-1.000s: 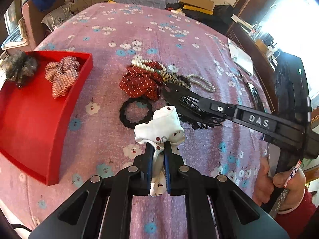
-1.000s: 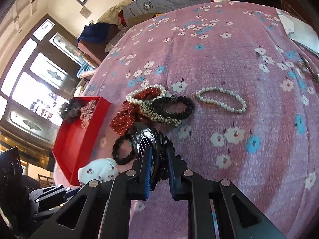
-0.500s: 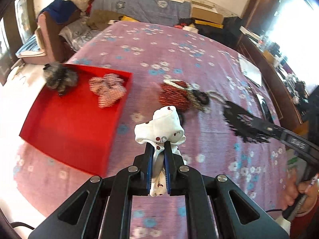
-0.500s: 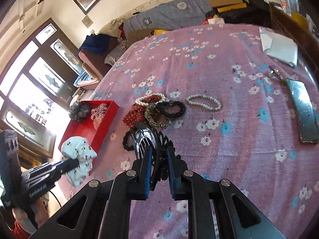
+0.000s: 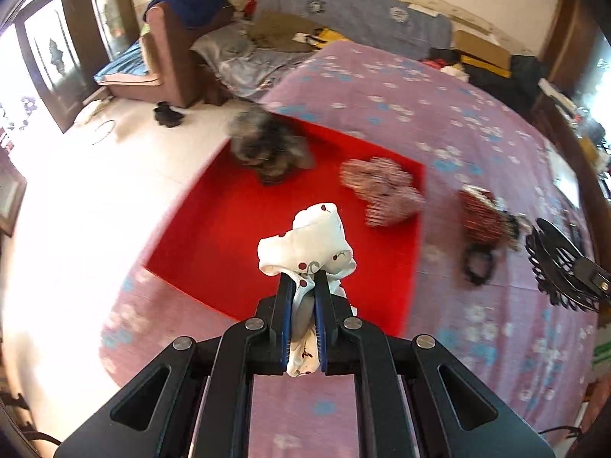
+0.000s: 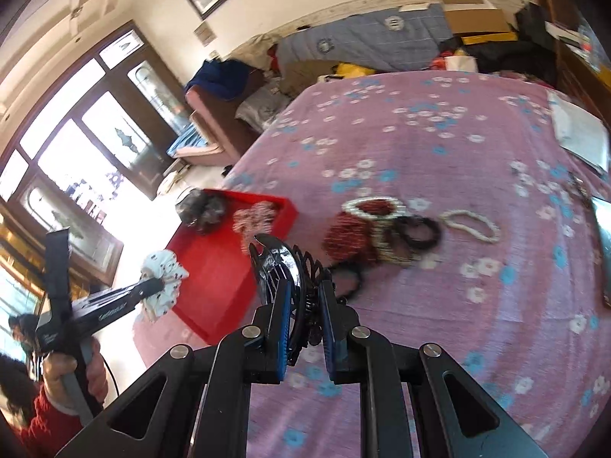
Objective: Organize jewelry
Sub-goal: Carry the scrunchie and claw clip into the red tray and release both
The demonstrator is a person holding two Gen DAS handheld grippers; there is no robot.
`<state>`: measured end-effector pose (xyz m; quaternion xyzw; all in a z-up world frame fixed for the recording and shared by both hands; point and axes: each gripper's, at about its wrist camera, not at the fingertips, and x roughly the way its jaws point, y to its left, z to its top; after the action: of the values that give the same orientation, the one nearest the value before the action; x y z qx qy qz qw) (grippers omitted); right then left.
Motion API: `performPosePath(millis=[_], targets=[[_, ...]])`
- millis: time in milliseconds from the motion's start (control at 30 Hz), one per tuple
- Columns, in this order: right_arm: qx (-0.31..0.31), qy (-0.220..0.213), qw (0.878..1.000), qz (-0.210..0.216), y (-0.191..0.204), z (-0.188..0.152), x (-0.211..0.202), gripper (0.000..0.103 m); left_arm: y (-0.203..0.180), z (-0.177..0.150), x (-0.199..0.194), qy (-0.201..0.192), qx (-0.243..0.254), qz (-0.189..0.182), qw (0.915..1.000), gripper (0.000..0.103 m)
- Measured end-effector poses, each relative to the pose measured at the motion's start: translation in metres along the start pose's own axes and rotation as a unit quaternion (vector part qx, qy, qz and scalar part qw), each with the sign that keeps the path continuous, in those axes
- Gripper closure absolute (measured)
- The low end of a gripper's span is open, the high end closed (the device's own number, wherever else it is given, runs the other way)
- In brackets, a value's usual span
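My left gripper (image 5: 303,286) is shut on a white scrunchie with red cherries (image 5: 305,244) and holds it above the near part of the red tray (image 5: 229,229). The tray holds a grey furry scrunchie (image 5: 267,149) and a red-and-white patterned scrunchie (image 5: 382,187). My right gripper (image 6: 303,297) is shut on a black hair claw clip (image 6: 282,263), held above the bed to the right of the tray (image 6: 214,267). A red dotted scrunchie (image 6: 351,236), pearl bracelets (image 6: 471,225) and black hair ties (image 6: 420,231) lie in a pile on the bed.
The pink flowered bedspread (image 6: 458,145) covers the bed. A phone (image 6: 605,244) and papers (image 6: 580,133) lie at its right edge. The tray sits at the bed's left edge, with bare floor (image 5: 76,191) beyond. A sofa with clutter stands at the back.
Both grippers have risen and swung left. My left gripper with the white scrunchie now hangs over the red tray. The right gripper still holds the claw clip.
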<state>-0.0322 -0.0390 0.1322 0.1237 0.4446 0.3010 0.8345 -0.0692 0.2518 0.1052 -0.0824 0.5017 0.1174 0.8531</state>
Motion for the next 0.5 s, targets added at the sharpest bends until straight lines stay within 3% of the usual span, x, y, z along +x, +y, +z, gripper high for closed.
performPosePath(millis=[200, 500], targets=[[-0.037, 0.039, 0.998, 0.023, 0.052, 0.009, 0.053, 0.087, 0.037, 0.021, 0.034, 0.024, 0.013, 0.029, 0.9992, 0.093], [-0.089, 0.105, 0.99, 0.019, 0.112, -0.005, 0.143, 0.086, 0.074, 0.034, 0.075, 0.061, 0.011, 0.041, 0.9972, 0.093]])
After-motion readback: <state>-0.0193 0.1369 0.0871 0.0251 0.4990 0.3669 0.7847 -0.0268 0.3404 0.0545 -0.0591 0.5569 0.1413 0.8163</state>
